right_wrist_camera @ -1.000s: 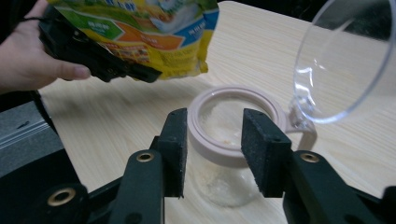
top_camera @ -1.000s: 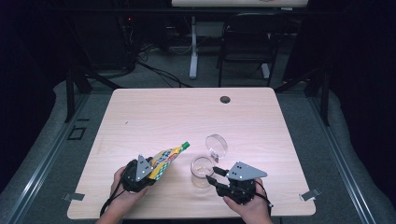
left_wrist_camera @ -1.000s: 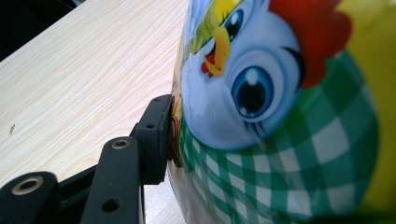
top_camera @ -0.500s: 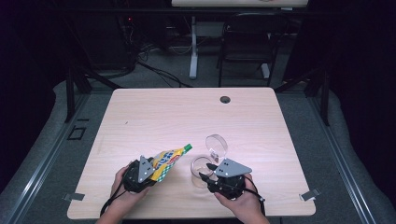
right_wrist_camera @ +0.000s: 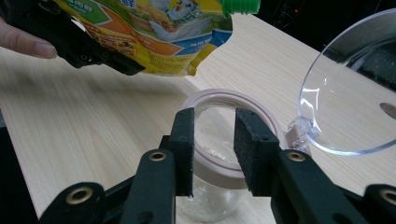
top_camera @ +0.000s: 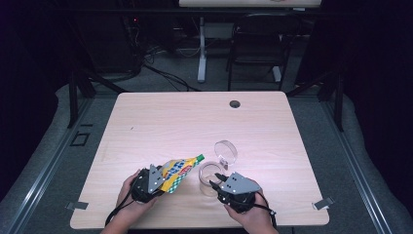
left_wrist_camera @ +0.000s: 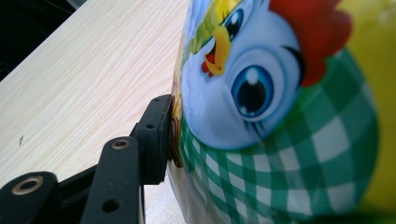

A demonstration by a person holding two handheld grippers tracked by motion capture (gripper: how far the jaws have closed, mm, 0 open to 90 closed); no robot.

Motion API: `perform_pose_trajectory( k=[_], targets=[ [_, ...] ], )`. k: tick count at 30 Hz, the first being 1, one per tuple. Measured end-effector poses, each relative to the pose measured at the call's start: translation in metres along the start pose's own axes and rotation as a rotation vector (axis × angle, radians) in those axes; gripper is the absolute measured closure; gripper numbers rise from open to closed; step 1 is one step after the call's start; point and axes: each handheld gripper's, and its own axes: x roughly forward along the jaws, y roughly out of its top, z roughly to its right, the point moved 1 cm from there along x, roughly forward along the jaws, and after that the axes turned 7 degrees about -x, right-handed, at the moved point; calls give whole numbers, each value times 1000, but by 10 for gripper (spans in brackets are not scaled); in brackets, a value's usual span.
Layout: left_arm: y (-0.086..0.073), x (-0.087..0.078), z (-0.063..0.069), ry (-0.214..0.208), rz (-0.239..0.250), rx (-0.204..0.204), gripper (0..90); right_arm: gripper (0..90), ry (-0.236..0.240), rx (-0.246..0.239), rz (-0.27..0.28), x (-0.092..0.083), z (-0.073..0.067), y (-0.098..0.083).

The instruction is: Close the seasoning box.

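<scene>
I am counting from the remote station: one pouch (top_camera: 179,171), printed with a cartoon chicken and capped with one green spout (top_camera: 199,157); one glass jar (top_camera: 210,176) with one clear hinged lid (top_camera: 226,152) standing open; I am tallying two grippers, the left gripper (top_camera: 163,176) and the right gripper (top_camera: 217,178), each showing two black jaws; two hands are coming in at the near edge; one table (top_camera: 160,122) with one round cable hole (top_camera: 235,104); beyond it I am seeing one dark chair (top_camera: 255,46).
</scene>
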Motion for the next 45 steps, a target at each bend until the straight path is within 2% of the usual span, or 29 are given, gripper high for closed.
perform_pose_trajectory(
  k=[3, 11, 16, 25, 36, 45],
  targets=[
    [0, 0, 1, -1, -10, 11, 507, 697, -8, -3, 15, -2, -2, 0],
    [2, 2, 7, 30, -22, 55, 507, 707, -26, -32, 49, -6, -5, 1],
    [2, 3, 10, 33, -34, 74, 507, 702, -36, -47, 44, -5, -5, 3],
    [2, 5, 14, 69, -41, 125, 507, 716, -45, -88, 34, -1, -7, 5],
    [2, 5, 18, 88, -47, 156, 507, 768, -62, -111, 29, 2, -6, 8],
    [3, 5, 18, 89, -45, 167, 507, 782, -63, -195, 2, 4, -8, 11]
  ],
)
